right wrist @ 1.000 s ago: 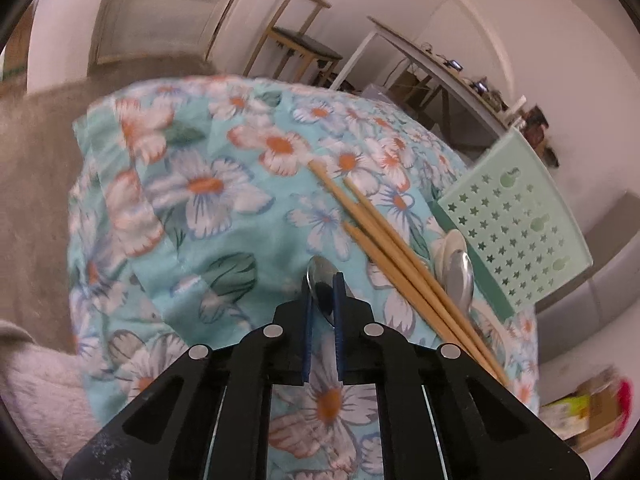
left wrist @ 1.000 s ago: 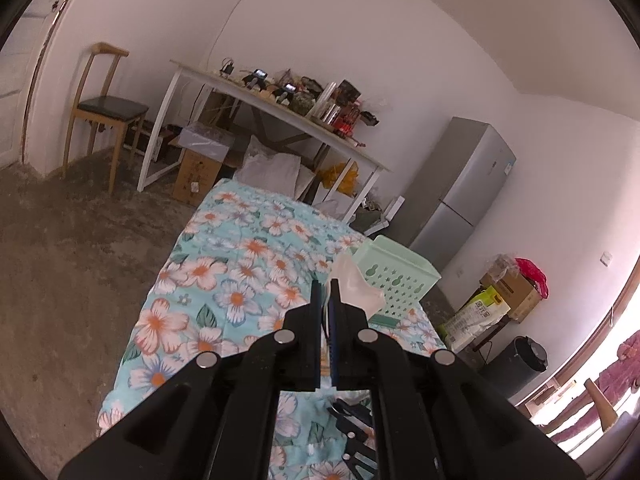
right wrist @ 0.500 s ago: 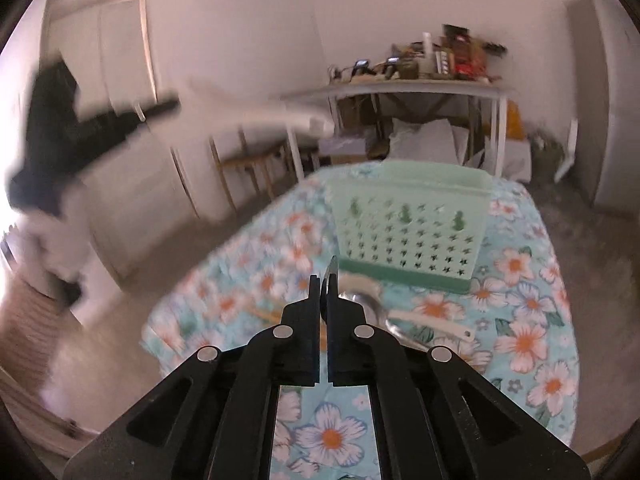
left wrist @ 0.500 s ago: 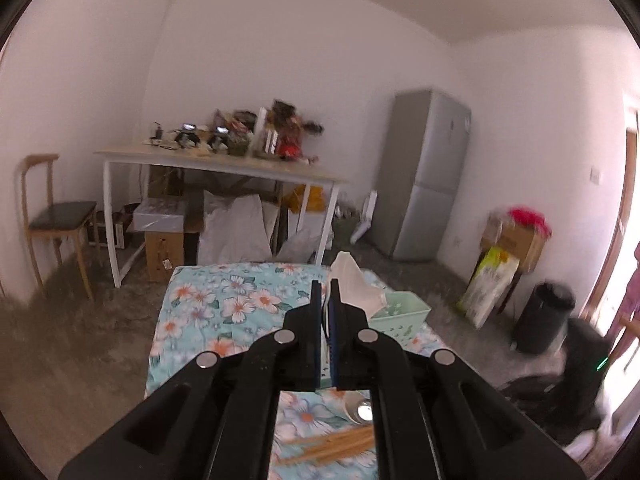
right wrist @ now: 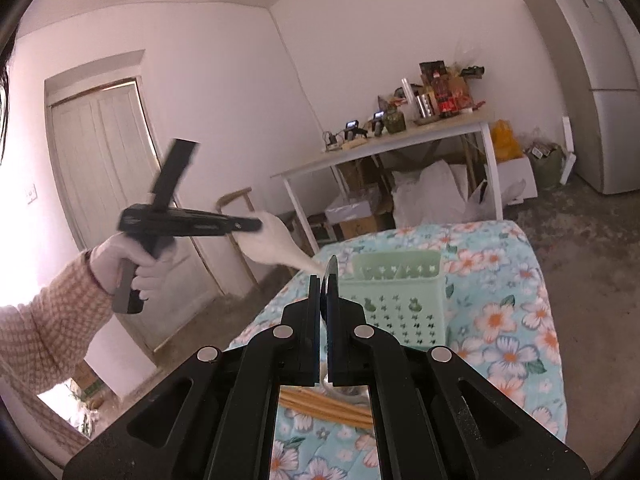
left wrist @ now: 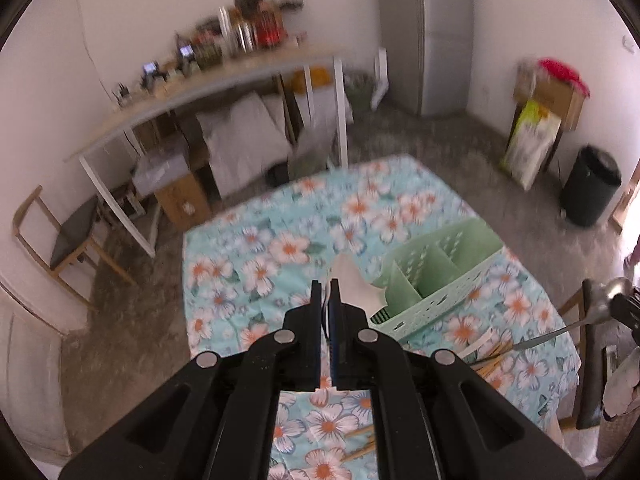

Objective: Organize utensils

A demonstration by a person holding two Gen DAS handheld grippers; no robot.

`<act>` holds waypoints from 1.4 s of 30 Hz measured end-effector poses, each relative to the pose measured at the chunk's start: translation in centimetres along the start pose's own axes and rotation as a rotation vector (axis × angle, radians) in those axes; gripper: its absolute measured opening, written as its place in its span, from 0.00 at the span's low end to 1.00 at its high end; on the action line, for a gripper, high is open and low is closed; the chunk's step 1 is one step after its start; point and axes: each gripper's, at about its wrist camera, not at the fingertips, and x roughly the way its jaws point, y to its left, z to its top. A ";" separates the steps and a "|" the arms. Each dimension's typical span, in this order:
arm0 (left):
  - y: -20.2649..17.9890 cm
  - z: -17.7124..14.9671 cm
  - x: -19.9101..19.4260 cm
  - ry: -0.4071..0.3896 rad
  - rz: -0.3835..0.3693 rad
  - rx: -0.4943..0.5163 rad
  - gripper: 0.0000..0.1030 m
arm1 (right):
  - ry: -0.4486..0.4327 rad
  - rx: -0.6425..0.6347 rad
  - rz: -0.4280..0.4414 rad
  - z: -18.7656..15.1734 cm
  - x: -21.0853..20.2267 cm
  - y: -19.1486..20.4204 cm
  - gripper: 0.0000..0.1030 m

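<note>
My left gripper (left wrist: 326, 292) is shut on a white soup spoon (left wrist: 354, 284) and hangs above the floral tablecloth (left wrist: 280, 248). In the right wrist view a gloved hand holds that left gripper (right wrist: 256, 225) up at the left, the white spoon (right wrist: 280, 246) sticking out toward the basket. My right gripper (right wrist: 324, 284) is shut on a metal spoon (right wrist: 331, 270), seen edge-on; the same metal spoon (left wrist: 612, 290) shows at the left view's right edge. A mint green divided basket (left wrist: 440, 276) (right wrist: 400, 292) stands on the cloth. Wooden chopsticks (right wrist: 324, 406) (left wrist: 492, 356) lie near it.
A white side table (left wrist: 224, 84) loaded with clutter stands by the far wall, bags and boxes under it. A grey fridge (right wrist: 592, 80), a wooden chair (left wrist: 68, 236), a black bin (left wrist: 590, 190) and a white door (right wrist: 104, 160) ring the room.
Both grippers rose off the table and rolled. The right one closed on the metal spoon and lifted it from the cloth. The left view now looks down on the basket.
</note>
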 end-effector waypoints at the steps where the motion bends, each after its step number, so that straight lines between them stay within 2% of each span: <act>1: -0.1 0.5 1.2 0.042 -0.004 -0.002 0.02 | -0.004 0.008 0.005 0.1 0.0 -0.3 0.01; 4: -0.4 1.7 4.6 0.141 -0.023 -0.021 0.03 | -0.007 0.030 0.012 0.2 -0.2 -1.2 0.01; 7: 0.1 2.2 6.5 0.172 -0.111 -0.117 0.09 | -0.010 0.052 0.011 0.6 -0.4 -2.1 0.01; 9: 0.6 2.0 7.2 0.148 -0.167 -0.178 0.19 | -0.018 0.058 0.013 1.0 -0.7 -2.5 0.01; 10: 0.8 1.9 7.4 0.135 -0.182 -0.199 0.26 | -0.023 0.059 0.013 1.3 -1.0 -2.7 0.01; 11: 0.8 1.9 7.4 0.125 -0.191 -0.211 0.30 | -0.025 0.058 0.015 1.5 -1.0 -2.7 0.01; 14: 1.3 1.4 7.2 0.071 -0.236 -0.264 0.30 | -0.033 0.062 0.028 2.4 -1.1 -2.9 0.01; 18: 2.0 0.2 5.0 -0.064 -0.277 -0.327 0.31 | -0.060 0.049 0.050 4.3 -0.6 -2.8 0.01; 23: 3.0 -3.3 1.7 -0.224 -0.264 -0.400 0.37 | -0.103 0.015 0.076 7.0 0.4 -2.4 0.01; 26: 2.9 -6.6 0.8 -0.281 -0.225 -0.422 0.40 | -0.120 -0.007 0.073 8.3 1.5 -2.3 0.01; 31: 1.6 -11.9 1.7 -0.272 -0.211 -0.439 0.42 | -0.097 -0.058 0.046 9.2 4.4 -2.6 0.01; 40: -2.1 -18.0 3.2 -0.242 -0.181 -0.387 0.47 | 0.091 -0.149 -0.045 6.2 12.3 -4.8 0.01; 42: -2.5 -18.5 3.5 -0.238 -0.182 -0.384 0.48 | 0.139 -0.190 -0.085 5.0 13.5 -4.9 0.05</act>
